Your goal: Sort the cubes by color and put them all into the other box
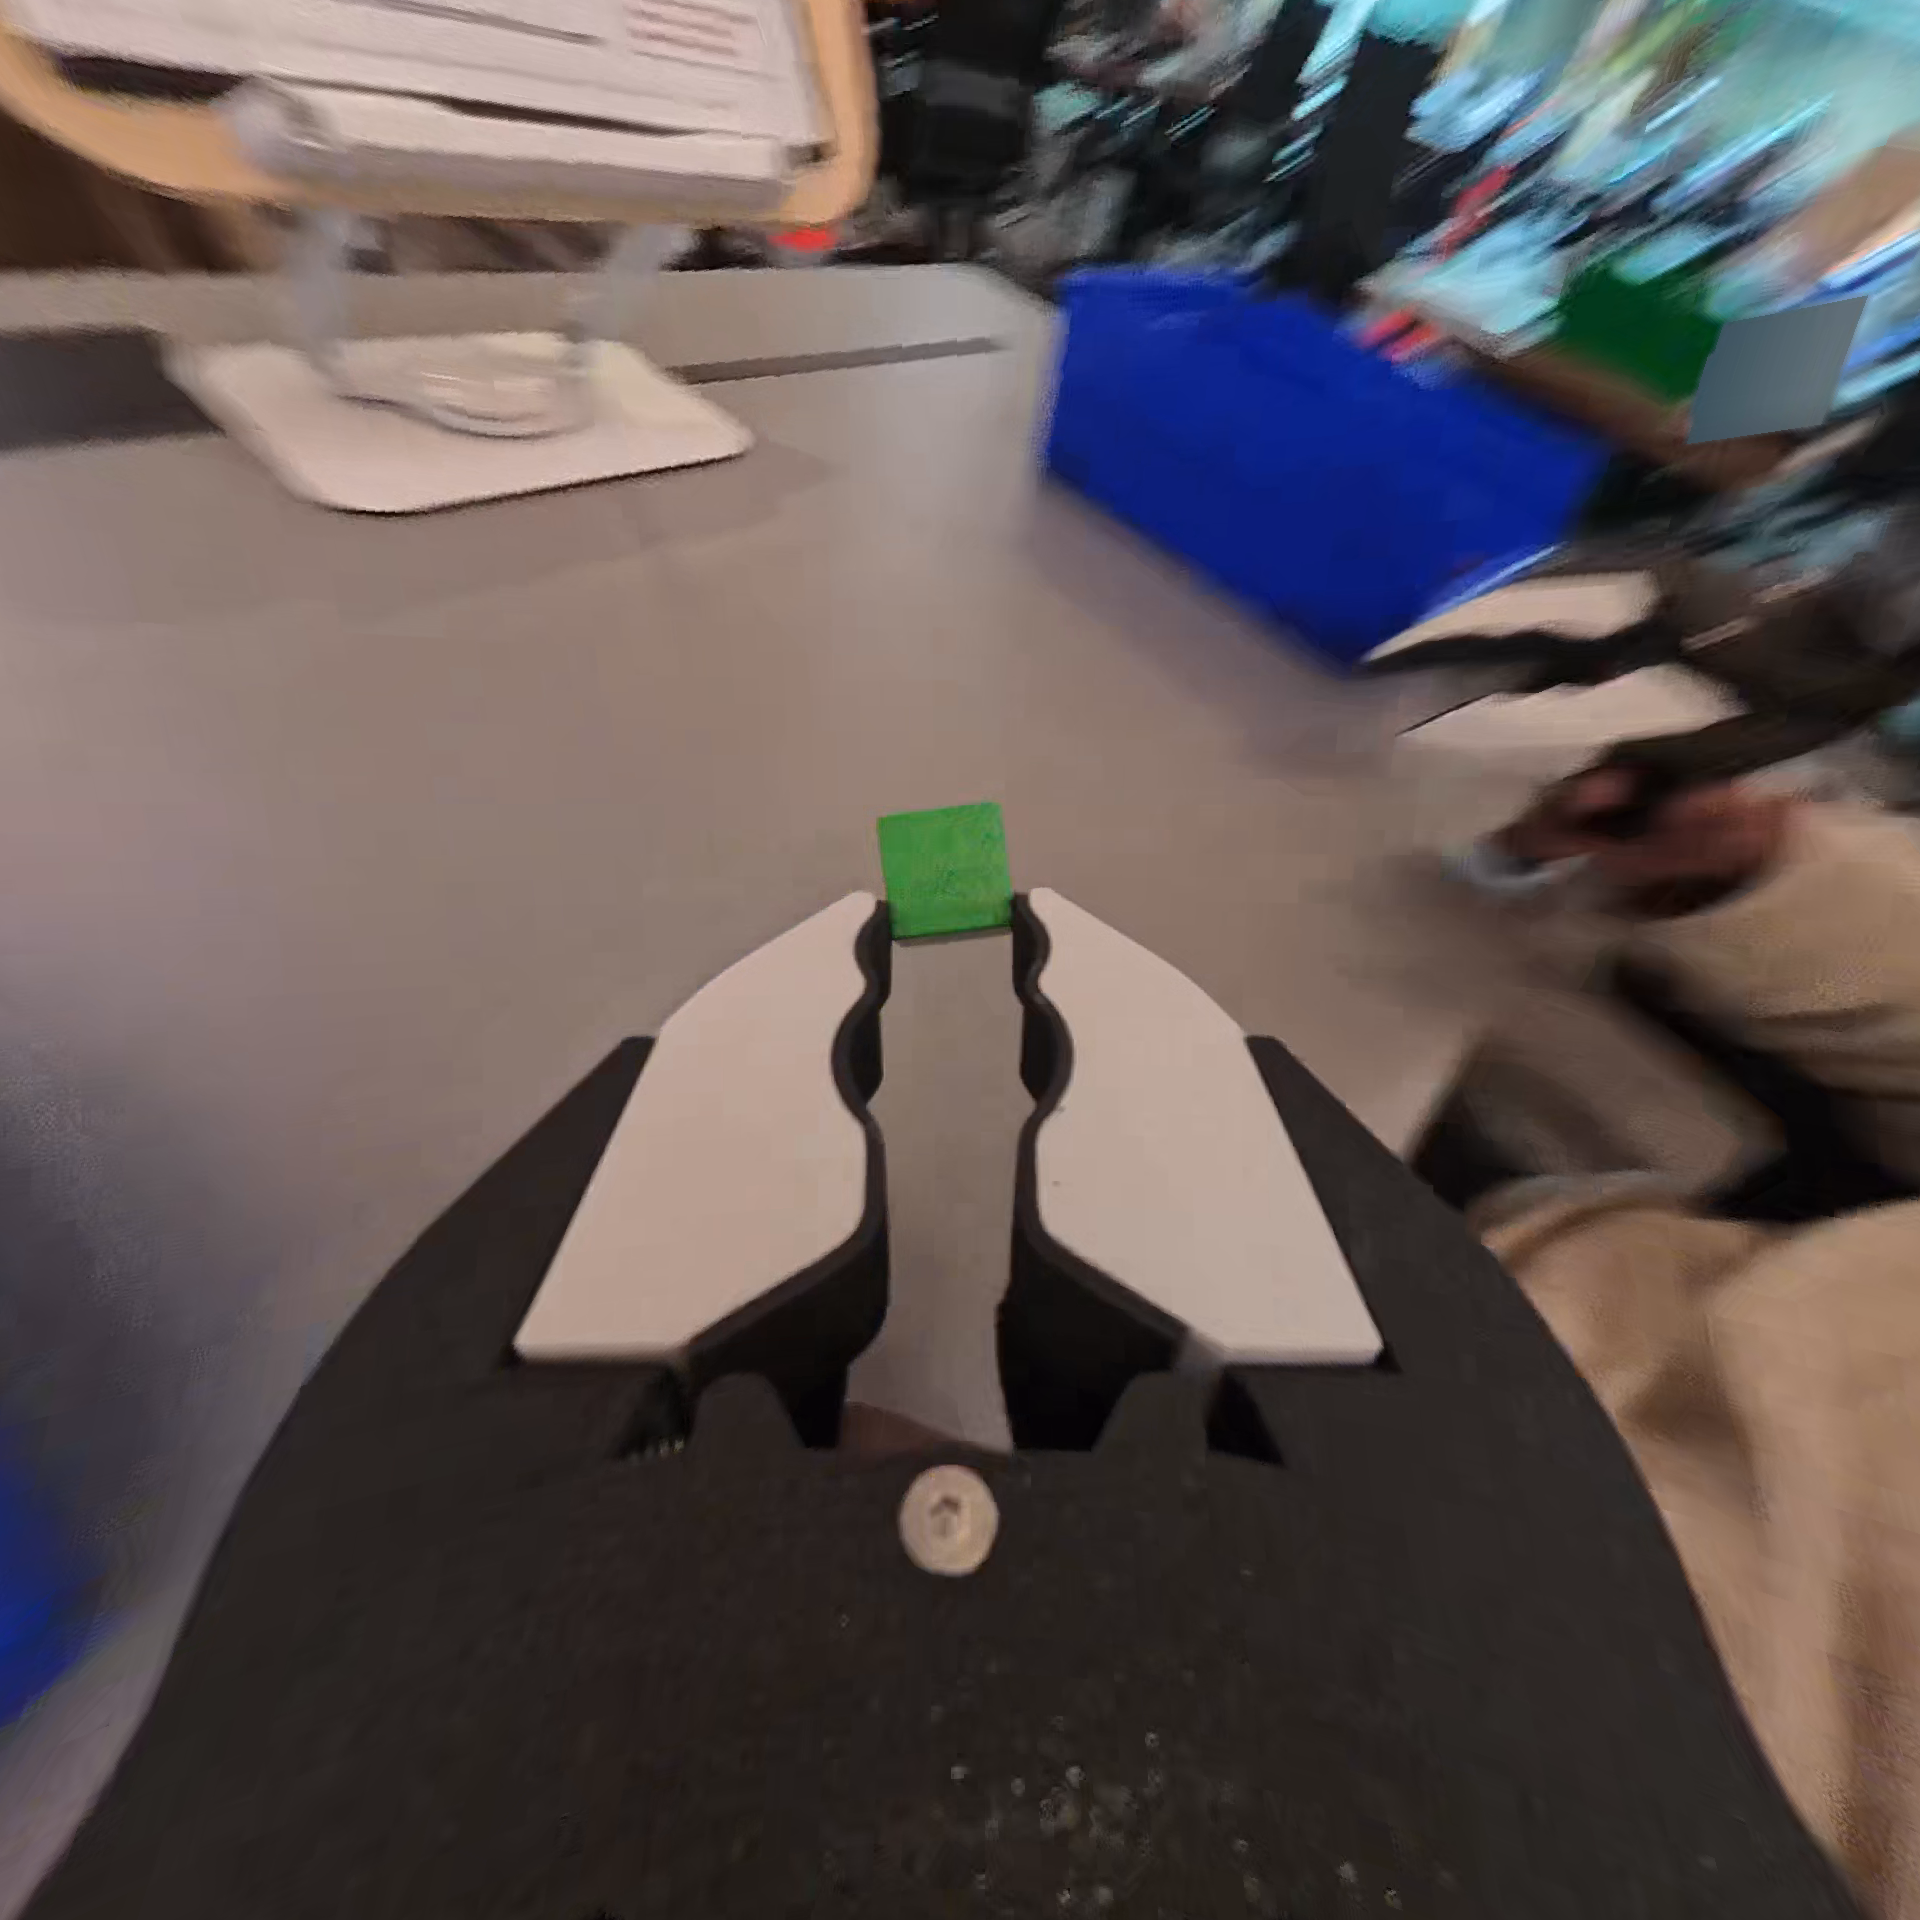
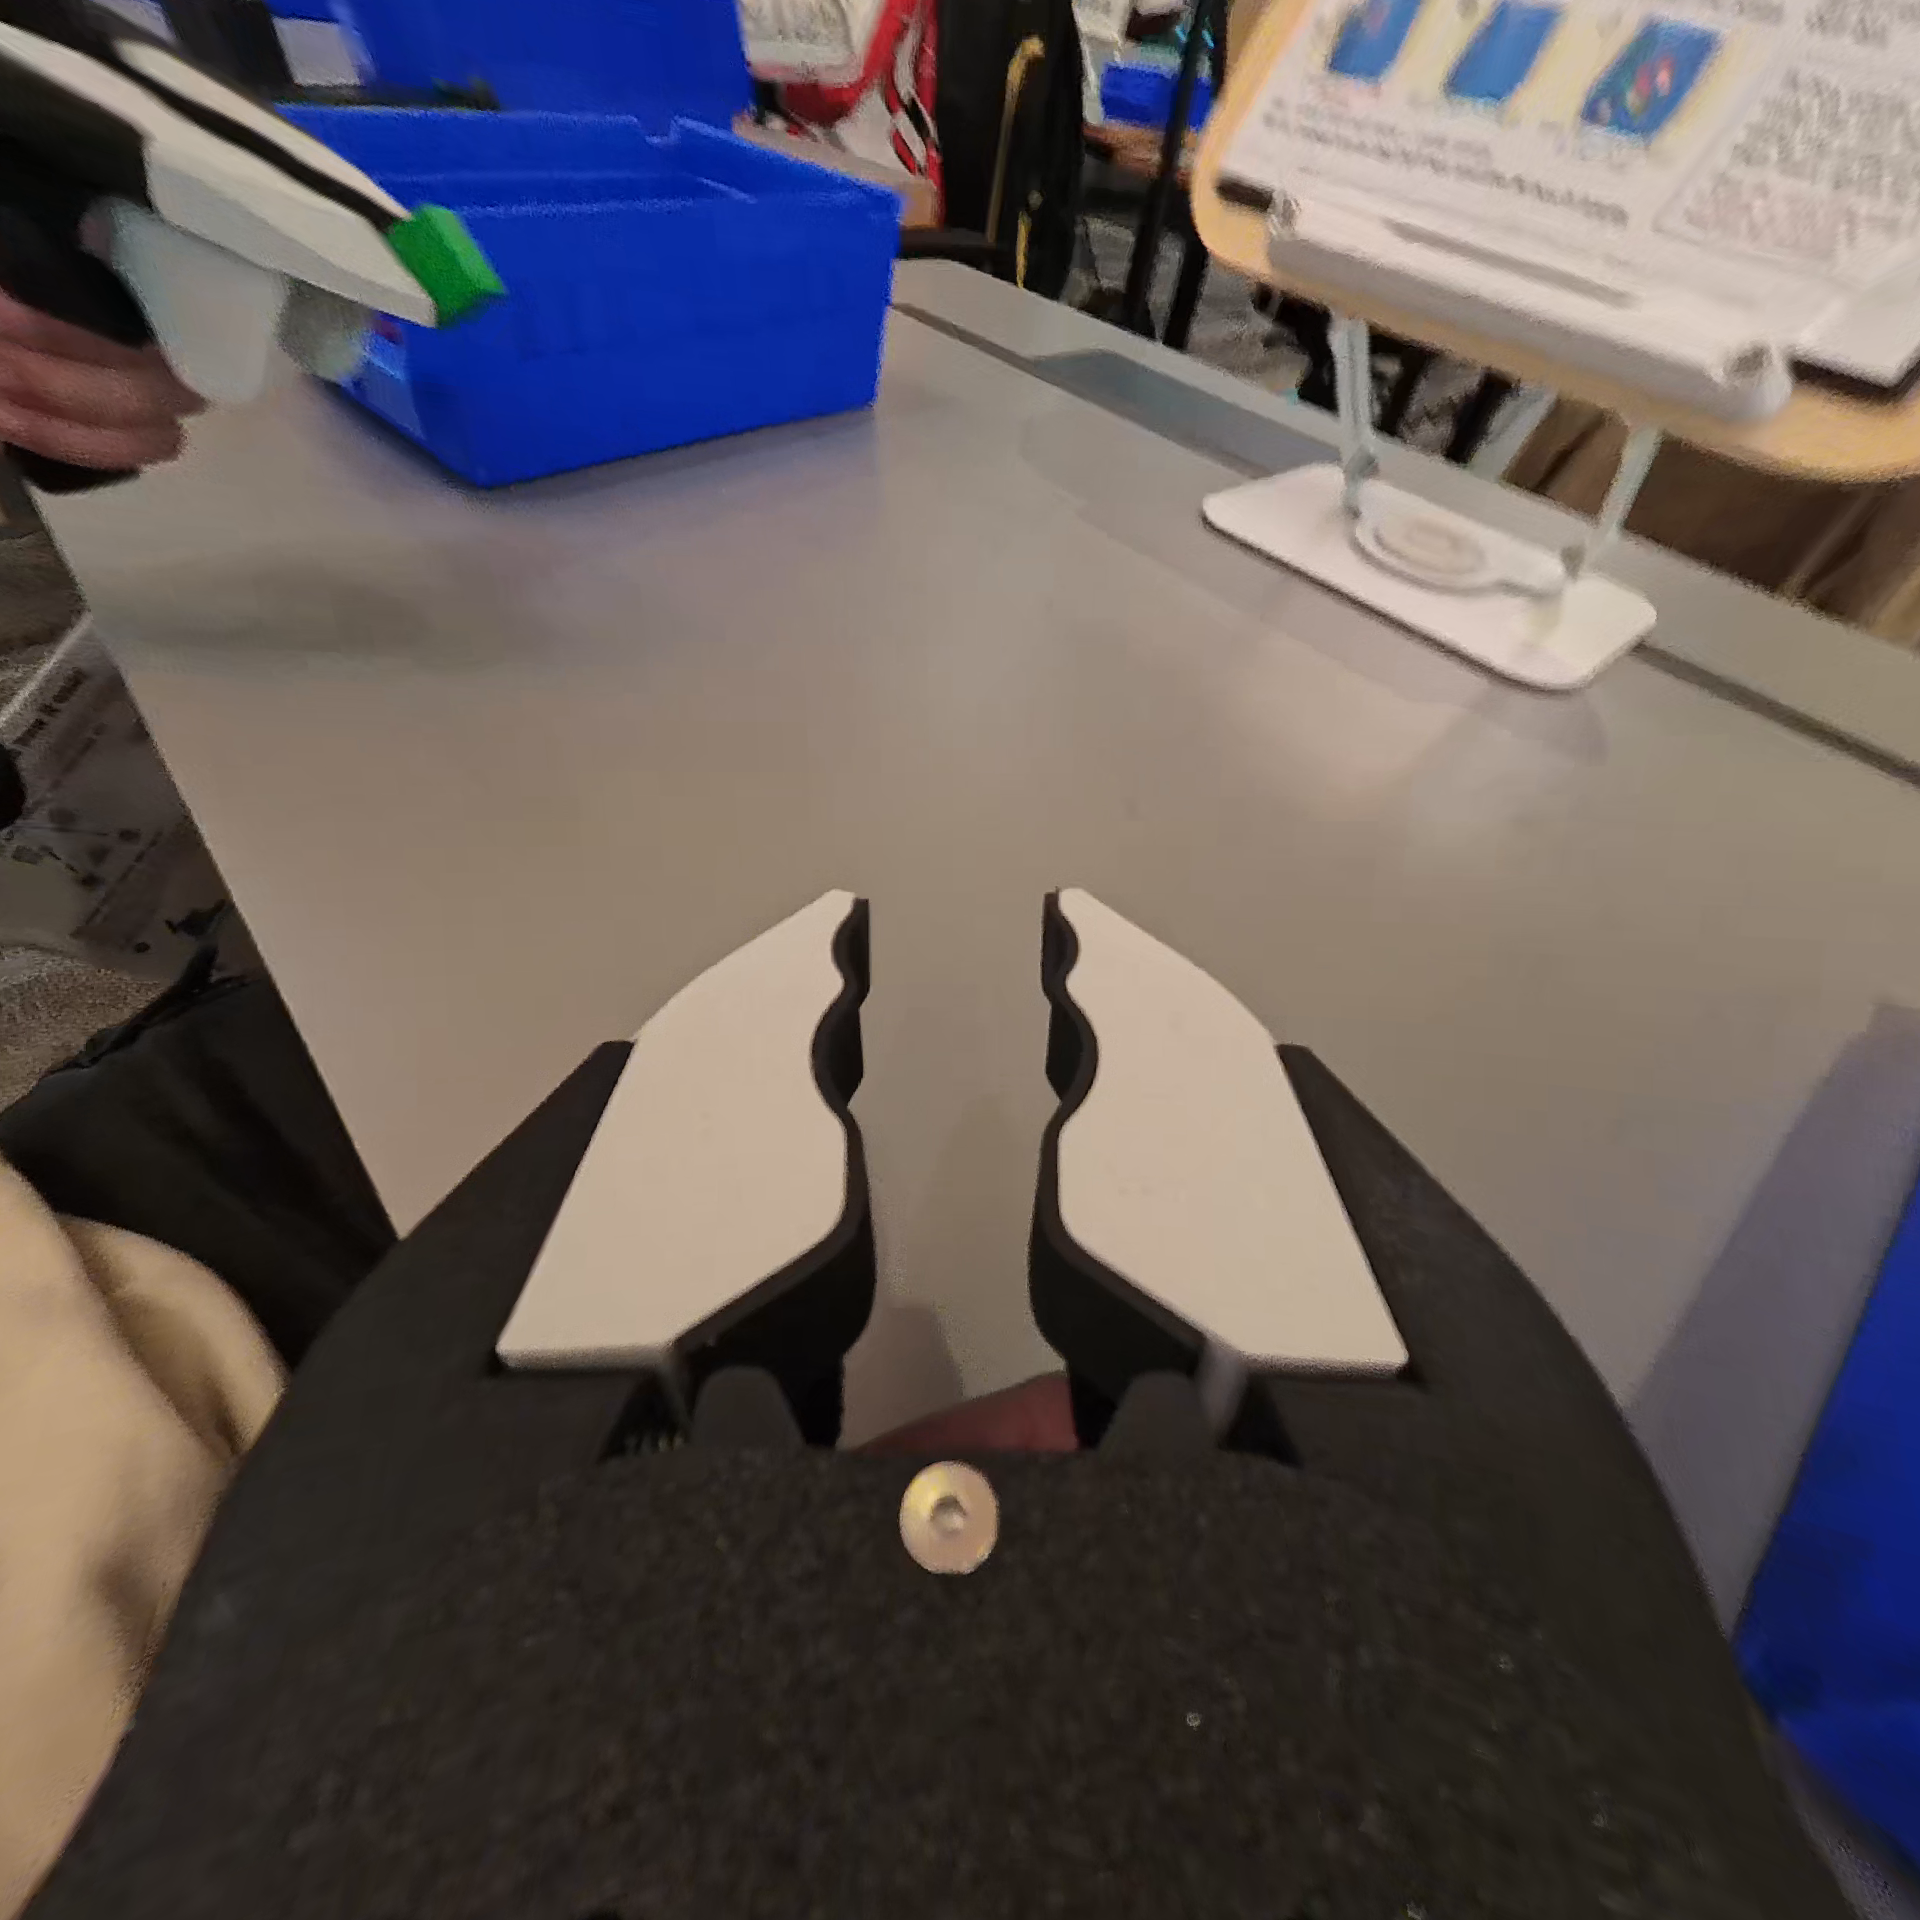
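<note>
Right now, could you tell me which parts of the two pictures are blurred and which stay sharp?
Left wrist view: the green cube and left gripper are sharp, the blue box and background smeared. Right wrist view: the right gripper is sharp, the stand slightly soft.

Both wrist views low, facing across grey table; left view blurred, perhaps nearer.

The right claw hangs parted and empty above the grey surface. Far left, the left claw pinches a green cube before a blue box. A document stand sits at right.
</note>
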Available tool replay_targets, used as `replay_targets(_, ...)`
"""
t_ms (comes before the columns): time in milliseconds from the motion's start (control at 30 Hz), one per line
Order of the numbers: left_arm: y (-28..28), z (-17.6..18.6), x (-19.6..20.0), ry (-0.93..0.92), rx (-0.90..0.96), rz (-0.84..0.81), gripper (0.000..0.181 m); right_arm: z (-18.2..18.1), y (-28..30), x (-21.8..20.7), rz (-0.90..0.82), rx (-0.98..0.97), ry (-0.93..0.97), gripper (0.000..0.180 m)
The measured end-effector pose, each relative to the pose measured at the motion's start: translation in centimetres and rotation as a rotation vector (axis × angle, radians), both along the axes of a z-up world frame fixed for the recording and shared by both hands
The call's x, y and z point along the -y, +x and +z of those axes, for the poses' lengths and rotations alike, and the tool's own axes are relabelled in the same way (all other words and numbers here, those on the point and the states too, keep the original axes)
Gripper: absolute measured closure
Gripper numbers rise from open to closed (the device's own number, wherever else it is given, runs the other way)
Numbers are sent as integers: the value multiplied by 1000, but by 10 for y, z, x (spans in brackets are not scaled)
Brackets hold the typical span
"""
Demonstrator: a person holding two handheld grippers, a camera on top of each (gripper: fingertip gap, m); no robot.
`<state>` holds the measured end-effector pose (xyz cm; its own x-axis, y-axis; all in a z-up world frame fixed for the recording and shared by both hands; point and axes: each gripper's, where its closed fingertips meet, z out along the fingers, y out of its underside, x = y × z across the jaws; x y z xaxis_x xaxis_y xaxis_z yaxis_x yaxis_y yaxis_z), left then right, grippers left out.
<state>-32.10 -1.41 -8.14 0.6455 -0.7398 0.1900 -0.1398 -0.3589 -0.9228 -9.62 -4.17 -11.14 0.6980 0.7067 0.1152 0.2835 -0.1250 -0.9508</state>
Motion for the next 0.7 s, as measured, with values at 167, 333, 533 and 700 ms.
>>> replay_targets(167, 90, 34, 30, -403, 440, -462, 159, 42, -50, 2, 178, 98, 287, 141)
replay_targets(333, 143, 44, 45, -654, 599, -688, 159, 65, -83, -1, 218, 126, 447, 136)
replay_targets(533, 166, 37, 55, -742, 644, -742, 160, 66, -80, -1, 208, 108, 481, 157)
replay_targets(700, 143, 27, 50, -629, 561, -634, 134, 68, -53, 6, 144, 42, 452, 157)
